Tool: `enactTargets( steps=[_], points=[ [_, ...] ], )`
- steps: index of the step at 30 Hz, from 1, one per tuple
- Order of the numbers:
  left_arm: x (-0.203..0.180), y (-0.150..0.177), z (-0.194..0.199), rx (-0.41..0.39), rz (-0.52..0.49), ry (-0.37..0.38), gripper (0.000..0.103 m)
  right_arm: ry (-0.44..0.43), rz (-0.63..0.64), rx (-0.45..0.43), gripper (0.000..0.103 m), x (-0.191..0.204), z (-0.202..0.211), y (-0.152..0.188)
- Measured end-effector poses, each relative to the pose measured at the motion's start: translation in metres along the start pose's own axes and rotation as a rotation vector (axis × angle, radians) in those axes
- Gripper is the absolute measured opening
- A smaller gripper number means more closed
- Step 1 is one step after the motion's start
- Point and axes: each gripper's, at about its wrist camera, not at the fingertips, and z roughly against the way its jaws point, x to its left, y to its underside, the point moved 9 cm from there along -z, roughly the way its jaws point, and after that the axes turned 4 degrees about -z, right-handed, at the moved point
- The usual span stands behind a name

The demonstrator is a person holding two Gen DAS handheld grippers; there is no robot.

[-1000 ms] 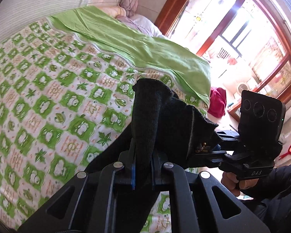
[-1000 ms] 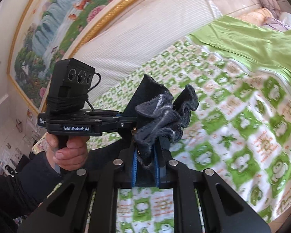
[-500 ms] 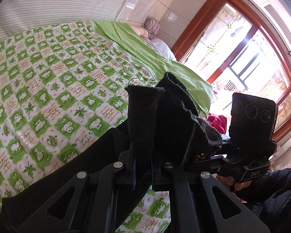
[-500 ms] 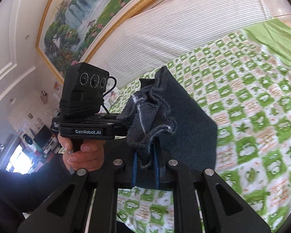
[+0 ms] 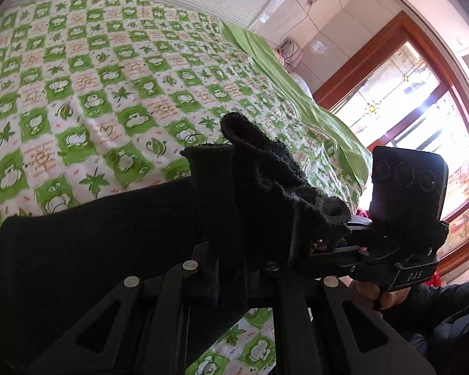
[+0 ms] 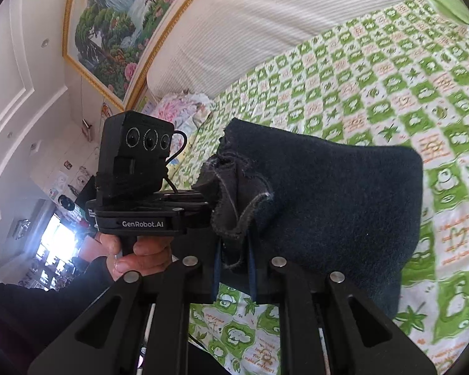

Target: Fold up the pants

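Dark fleece pants (image 5: pixel 109 234) hang between both grippers above a green-and-white patterned bed. My left gripper (image 5: pixel 231 268) is shut on a bunched edge of the pants, and the cloth spreads down and left from it. My right gripper (image 6: pixel 234 259) is shut on another bunched edge of the pants (image 6: pixel 328 212), with a folded panel hanging to its right. The two grippers are close side by side; the right gripper shows in the left wrist view (image 5: pixel 400 250), and the left gripper shows in the right wrist view (image 6: pixel 137 193).
The bed sheet (image 5: pixel 93 93) spreads ahead. A plain green blanket (image 5: pixel 297 100) and pillows (image 5: pixel 289 53) lie at its far right. A striped headboard (image 6: pixel 265 31) and a framed painting (image 6: pixel 125 25) are behind. A window (image 5: pixel 422 109) is at the right.
Both grippers have lifted and tilted upward with the pants still held. The cloth now hangs in a wider folded panel, and more of the wall and window shows.
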Motion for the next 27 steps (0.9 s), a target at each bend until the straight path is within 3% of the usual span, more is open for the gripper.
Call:
enactTargets(
  steps=[11,17,22,27],
  points=[
    [0.030,0.033,0.004,-0.012,0.120,-0.010,0.011,0.019,-0.003,0.099,0.019,-0.005,-0.035,0.013],
    [0.042,0.056,0.019,-0.032,0.175,-0.049,0.016,0.008,0.015,0.139,0.039,0.001,-0.044,0.019],
    [0.059,0.076,0.045,-0.075,0.230,-0.086,0.013,0.007,0.024,0.151,0.047,0.004,-0.049,0.021],
    [0.069,0.089,0.065,-0.119,0.296,-0.109,0.013,-0.017,0.047,0.168,0.068,0.015,-0.054,0.023]
  ],
)
